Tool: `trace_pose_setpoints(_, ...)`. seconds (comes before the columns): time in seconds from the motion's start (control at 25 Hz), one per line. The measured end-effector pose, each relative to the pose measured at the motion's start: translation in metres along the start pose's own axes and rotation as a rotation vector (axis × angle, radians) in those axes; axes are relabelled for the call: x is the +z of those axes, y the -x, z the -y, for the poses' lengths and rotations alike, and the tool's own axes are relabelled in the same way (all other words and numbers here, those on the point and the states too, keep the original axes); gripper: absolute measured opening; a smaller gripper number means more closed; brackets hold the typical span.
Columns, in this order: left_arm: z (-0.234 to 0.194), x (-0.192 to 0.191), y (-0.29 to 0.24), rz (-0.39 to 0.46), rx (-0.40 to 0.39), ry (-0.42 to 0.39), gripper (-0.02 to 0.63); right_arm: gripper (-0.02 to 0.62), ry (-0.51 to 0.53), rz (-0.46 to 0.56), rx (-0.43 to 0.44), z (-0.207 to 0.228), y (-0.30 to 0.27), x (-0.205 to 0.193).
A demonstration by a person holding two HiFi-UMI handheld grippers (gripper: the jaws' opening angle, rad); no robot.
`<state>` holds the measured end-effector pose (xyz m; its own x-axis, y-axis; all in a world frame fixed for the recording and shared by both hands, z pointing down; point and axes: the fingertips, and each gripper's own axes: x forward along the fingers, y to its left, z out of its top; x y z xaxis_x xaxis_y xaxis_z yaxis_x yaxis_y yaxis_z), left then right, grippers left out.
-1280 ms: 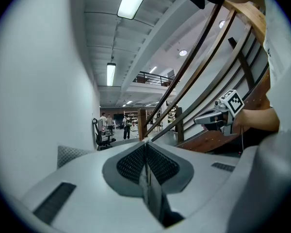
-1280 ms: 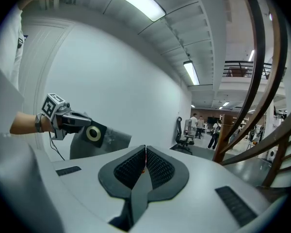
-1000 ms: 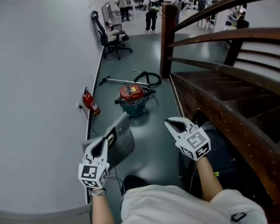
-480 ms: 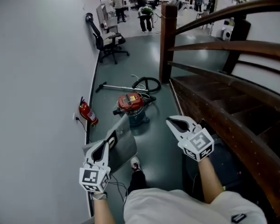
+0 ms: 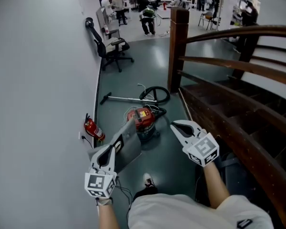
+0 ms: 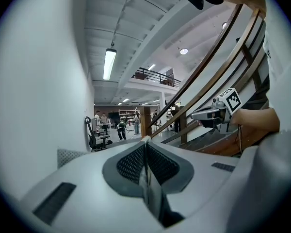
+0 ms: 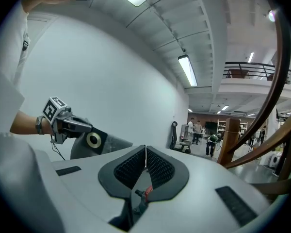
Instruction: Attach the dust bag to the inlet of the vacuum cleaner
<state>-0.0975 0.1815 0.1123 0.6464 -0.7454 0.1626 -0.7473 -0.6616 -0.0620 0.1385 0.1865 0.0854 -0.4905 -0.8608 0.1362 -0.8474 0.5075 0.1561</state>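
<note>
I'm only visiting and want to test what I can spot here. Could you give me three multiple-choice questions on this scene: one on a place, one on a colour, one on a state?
1. Where is the fire extinguisher?
A. on a tabletop
B. on the floor by the wall
C. hanging from the ceiling

2. What colour is the top of the vacuum cleaner?
A. red
B. yellow
C. white

3. How is the right gripper?
A. shut on a bag
B. shut, holding nothing
C. wide open

Answers:
1 B: it stands at the foot of the wall.
2 A: the lid is red above a teal body.
3 B: its pads meet with nothing between them, and the dust bag hangs from the left gripper.
</note>
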Motion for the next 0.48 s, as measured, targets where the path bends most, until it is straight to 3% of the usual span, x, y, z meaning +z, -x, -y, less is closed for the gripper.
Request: trace_pose_setpoints(0.48, -0.088, 0.003, -0.062, -0.004, 0.015, 0.025, 0.02, 0.028, -0.025, -0.022, -0.023, 0.04, -0.09, 0.003)
